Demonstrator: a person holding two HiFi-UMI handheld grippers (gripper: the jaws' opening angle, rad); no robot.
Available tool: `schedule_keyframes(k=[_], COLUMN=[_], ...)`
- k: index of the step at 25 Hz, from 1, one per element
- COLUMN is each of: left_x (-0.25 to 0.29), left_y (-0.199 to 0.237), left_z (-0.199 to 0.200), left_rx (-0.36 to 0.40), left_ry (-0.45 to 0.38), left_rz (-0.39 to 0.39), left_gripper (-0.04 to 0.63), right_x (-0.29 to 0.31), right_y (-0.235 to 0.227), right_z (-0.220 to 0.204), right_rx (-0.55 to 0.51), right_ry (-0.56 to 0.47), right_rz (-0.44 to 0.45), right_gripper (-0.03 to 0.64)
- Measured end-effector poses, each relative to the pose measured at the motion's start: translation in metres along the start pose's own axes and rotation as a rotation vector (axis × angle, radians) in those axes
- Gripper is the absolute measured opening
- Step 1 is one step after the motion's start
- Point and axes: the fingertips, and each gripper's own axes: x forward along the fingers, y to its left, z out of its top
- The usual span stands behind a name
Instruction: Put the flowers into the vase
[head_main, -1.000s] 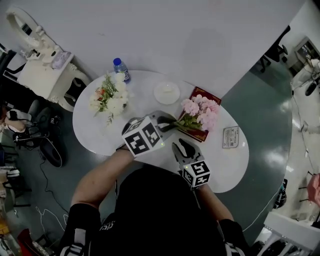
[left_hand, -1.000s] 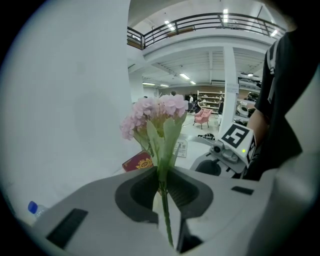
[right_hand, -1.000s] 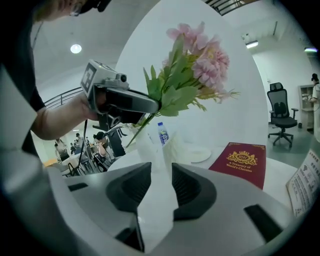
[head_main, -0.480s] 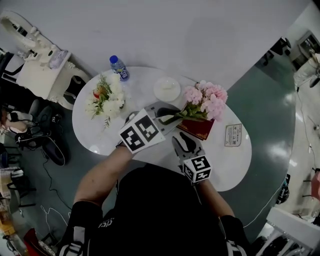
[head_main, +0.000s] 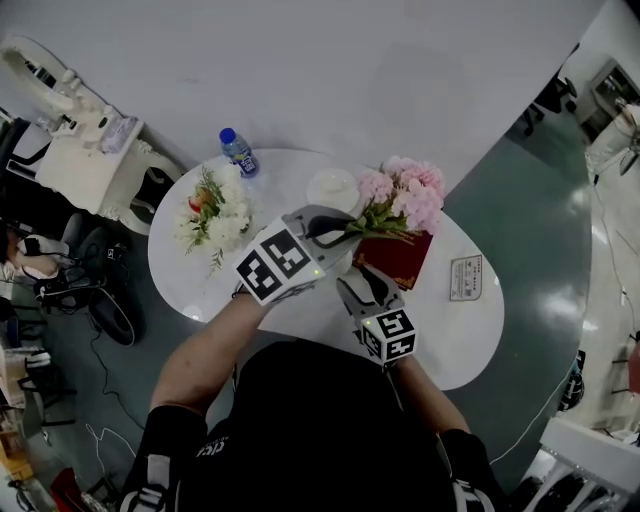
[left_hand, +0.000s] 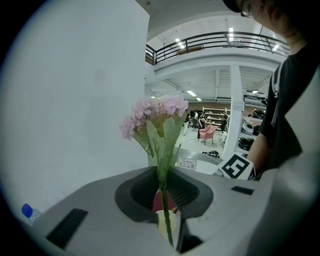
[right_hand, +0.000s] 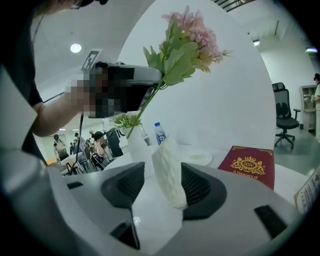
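Note:
My left gripper is shut on the green stem of a bunch of pink flowers. It holds them in the air above the table, heads up. A white ribbed vase leans between the jaws of my right gripper. Those jaws have just been opening; a gap shows on the vase's left side, so the pads do not clamp it. In the right gripper view the pink flowers and the left gripper hang above and behind the vase. The head view hides the vase behind the right gripper.
On the white oval table lie a red book, a small card and a white dish. A blue-capped bottle and a second vase of white flowers stand at the far left.
The left gripper has lifted the pink flowers off the red book, up and toward the far side of the table. The right gripper has shifted slightly.

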Motion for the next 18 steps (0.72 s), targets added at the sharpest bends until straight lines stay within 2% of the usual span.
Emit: schedule_keyframes(k=[4,18], left_x=[-0.001,0.003], left_y=[0.001,0.005], left_z=[0.005,0.022], left_rx=[-0.011,-0.033], left_ry=[-0.008,-0.157], left_rz=[-0.001,0.004], left_gripper=[0.051,0.052], right_x=[0.005,0.025], right_y=[-0.002,-0.005], right_z=[0.0,-0.005], right_rx=[0.003,-0.01], right_ry=[0.008,0.035], right_rz=[-0.003,0.01], right_gripper=[0.233,0.284])
